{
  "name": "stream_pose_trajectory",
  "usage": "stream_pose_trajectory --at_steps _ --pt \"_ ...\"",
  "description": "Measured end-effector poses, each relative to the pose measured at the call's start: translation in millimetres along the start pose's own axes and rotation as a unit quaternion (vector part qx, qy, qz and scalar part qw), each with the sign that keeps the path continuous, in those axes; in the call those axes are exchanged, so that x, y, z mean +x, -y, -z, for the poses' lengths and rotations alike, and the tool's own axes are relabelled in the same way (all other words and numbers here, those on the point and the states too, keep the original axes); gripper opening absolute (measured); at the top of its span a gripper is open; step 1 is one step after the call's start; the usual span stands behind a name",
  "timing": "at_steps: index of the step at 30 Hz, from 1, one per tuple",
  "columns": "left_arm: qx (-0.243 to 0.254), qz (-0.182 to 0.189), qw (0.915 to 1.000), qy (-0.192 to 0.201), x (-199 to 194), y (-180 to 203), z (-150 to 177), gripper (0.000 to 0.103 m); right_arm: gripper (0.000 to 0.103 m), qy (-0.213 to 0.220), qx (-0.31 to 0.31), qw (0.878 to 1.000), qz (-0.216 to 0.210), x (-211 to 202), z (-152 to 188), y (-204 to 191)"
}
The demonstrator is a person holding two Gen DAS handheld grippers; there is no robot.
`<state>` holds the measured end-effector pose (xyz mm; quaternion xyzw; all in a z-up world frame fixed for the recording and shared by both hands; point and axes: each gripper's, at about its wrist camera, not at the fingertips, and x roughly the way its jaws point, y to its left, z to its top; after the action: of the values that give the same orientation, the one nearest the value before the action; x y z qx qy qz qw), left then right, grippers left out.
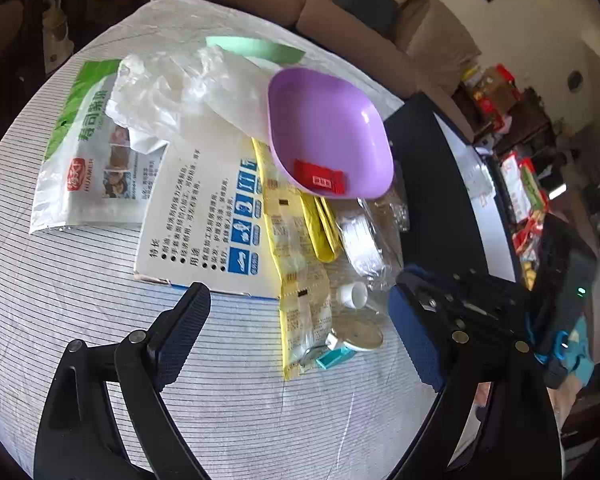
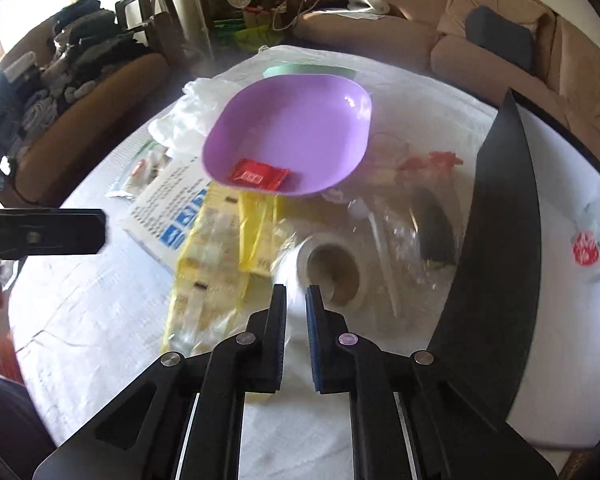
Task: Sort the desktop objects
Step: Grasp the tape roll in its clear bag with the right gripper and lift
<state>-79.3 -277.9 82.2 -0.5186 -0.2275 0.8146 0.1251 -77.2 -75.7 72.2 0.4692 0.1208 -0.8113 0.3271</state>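
Note:
A purple bowl [image 1: 328, 128] [image 2: 292, 132] rests on a pile of packets and holds a red sachet [image 1: 320, 176] [image 2: 258, 176]. Below it lie yellow packets [image 1: 296, 260] [image 2: 216, 256], a white printed box [image 1: 204, 220] and a clear bag. My right gripper [image 2: 296, 300] is shut on a small white cup-like piece [image 2: 332, 272], seen end-on; in the left wrist view the same piece [image 1: 354, 294] sits at that gripper's tip. My left gripper [image 1: 304, 320] is open and empty, low over the striped cloth in front of the pile.
A green-and-white food bag [image 1: 84, 152] and crumpled clear plastic [image 1: 180, 88] lie at the left. A round metal disc [image 1: 358, 332] and a teal item [image 1: 334, 356] sit near the front. A dark laptop lid [image 2: 500, 248] stands at the right. Sofas surround the table.

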Motion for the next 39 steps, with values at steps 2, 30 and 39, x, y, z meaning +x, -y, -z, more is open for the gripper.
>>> stream_pose_trajectory --at_steps 2,30,39 --pt "0.006 -0.001 1.0000 -0.002 1 4 2 0.090 0.009 -0.015 -0.003 1.000 -0.012 -9 11 -8" --pt "-0.013 0.016 0.9996 0.019 -12 -10 -5 0.090 0.018 0.052 0.159 0.985 0.036 9 30 19" --pt "-0.008 0.013 0.9997 0.017 -8 -1 -2 0.090 0.095 0.095 0.252 0.962 0.049 19 39 37"
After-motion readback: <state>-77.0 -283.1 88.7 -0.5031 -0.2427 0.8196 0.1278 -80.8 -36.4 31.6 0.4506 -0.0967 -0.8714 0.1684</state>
